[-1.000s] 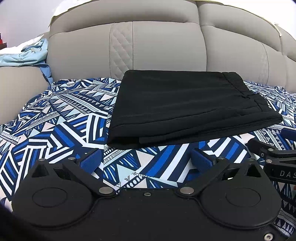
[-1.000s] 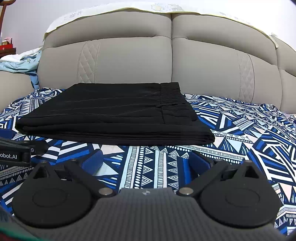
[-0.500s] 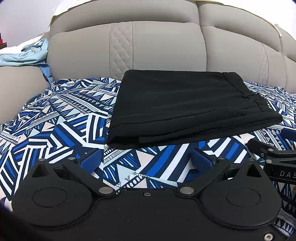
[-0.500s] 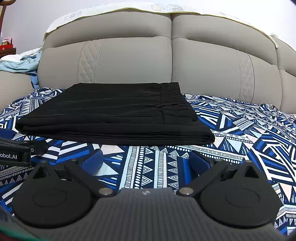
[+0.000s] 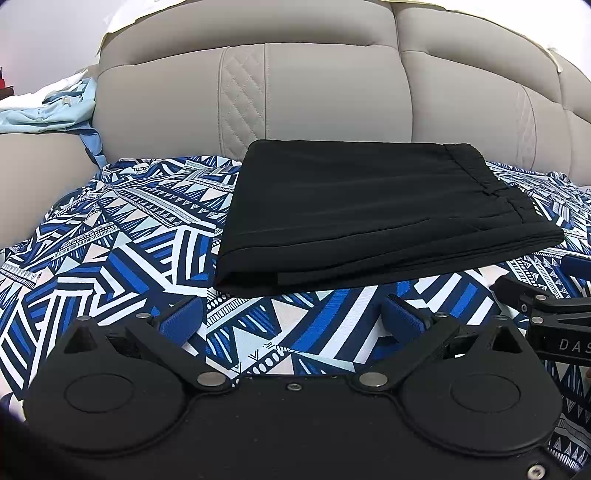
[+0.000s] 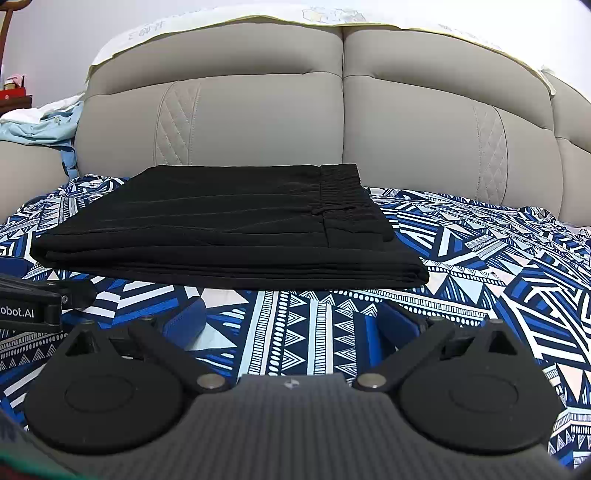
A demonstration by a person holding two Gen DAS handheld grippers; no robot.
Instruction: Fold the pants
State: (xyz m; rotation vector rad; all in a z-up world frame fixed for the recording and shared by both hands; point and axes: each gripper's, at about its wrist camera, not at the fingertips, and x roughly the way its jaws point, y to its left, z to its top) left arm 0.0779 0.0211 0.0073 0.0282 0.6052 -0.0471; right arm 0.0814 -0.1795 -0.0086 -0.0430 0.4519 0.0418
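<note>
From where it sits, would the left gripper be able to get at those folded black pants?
Probably yes. The left gripper has its jaws open, and only bare patterned bedspread lies between it and the near edge of the black pants.

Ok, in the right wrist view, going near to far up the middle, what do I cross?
Right gripper, open and empty → patterned bedspread → folded black pants → grey padded headboard → pale cloth draped along its top.

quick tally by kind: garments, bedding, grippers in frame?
Folded black pants: 1
Light blue garment on the headboard's side cushion: 1
Patterned bedsheet: 1
Padded headboard: 1
Grippers: 2, left gripper, right gripper, both open and empty
Total: 6
</note>
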